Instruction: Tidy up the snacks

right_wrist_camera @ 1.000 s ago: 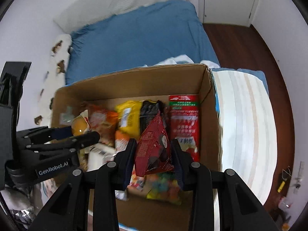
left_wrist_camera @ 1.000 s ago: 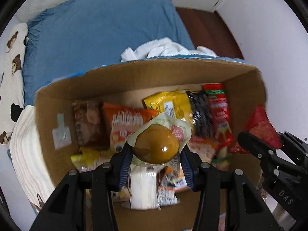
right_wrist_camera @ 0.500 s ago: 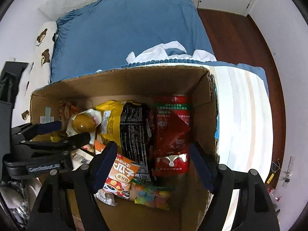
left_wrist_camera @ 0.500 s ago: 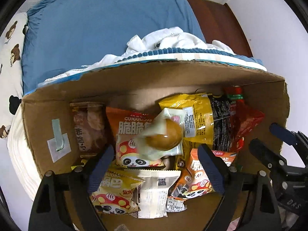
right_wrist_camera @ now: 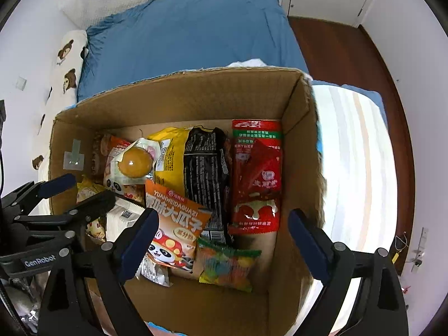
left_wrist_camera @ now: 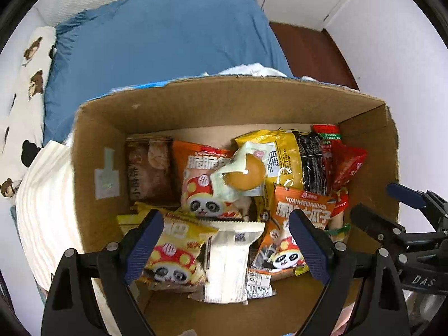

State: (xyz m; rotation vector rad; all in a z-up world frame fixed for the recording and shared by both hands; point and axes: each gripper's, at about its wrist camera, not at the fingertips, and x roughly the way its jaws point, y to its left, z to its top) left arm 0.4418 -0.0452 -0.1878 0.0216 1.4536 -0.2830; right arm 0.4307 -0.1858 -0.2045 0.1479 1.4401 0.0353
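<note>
Presently: release step, both grippers above cardboard box (right_wrist_camera: 196, 89). Left gripper (left_wrist_camera: 224, 240) and right gripper (right_wrist_camera: 221, 240) jaws opening wide, empty. Egg pouch (left_wrist_camera: 246, 172) mid-box; red sachet (right_wrist_camera: 263, 173) by right wall. Next: withdraw, fetch further snacks.

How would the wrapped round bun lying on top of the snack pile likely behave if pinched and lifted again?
The round bun looks soft, so it probably squashes under pressure. Its glossy clear wrapper may slip. Perched on the panda packet, it could roll or slide when nudged.
</note>
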